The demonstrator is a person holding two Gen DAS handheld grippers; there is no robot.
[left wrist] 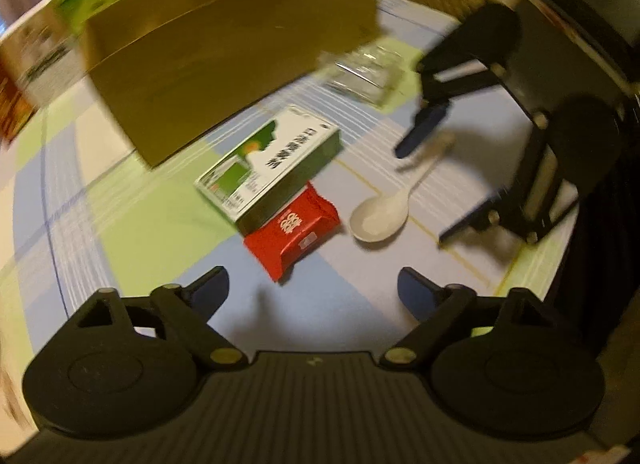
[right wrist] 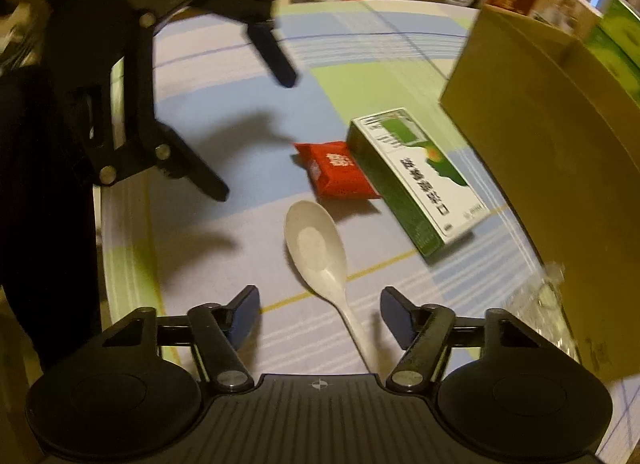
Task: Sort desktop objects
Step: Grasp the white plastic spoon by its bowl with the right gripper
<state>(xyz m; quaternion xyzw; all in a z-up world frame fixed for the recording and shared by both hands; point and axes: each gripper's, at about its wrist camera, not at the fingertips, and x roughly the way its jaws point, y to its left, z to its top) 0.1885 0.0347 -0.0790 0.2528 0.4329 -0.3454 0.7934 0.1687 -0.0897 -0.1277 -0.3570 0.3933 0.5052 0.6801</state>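
White plastic spoon [right wrist: 316, 252], red packet [right wrist: 338, 173] and green-and-white carton [right wrist: 416, 179] all lie loose on the checked tabletop [right wrist: 224, 232], the packet touching the carton, beside a brown cardboard box [right wrist: 532, 143]. Judgement: sorting barely begun; all three items left to place. Right tool [right wrist: 318, 314]: jaws wide apart, empty, straddling the spoon handle without contact. Left tool [left wrist: 314, 288]: jaws wide apart, empty, hovering just short of the red packet. Frames motion-blurred.
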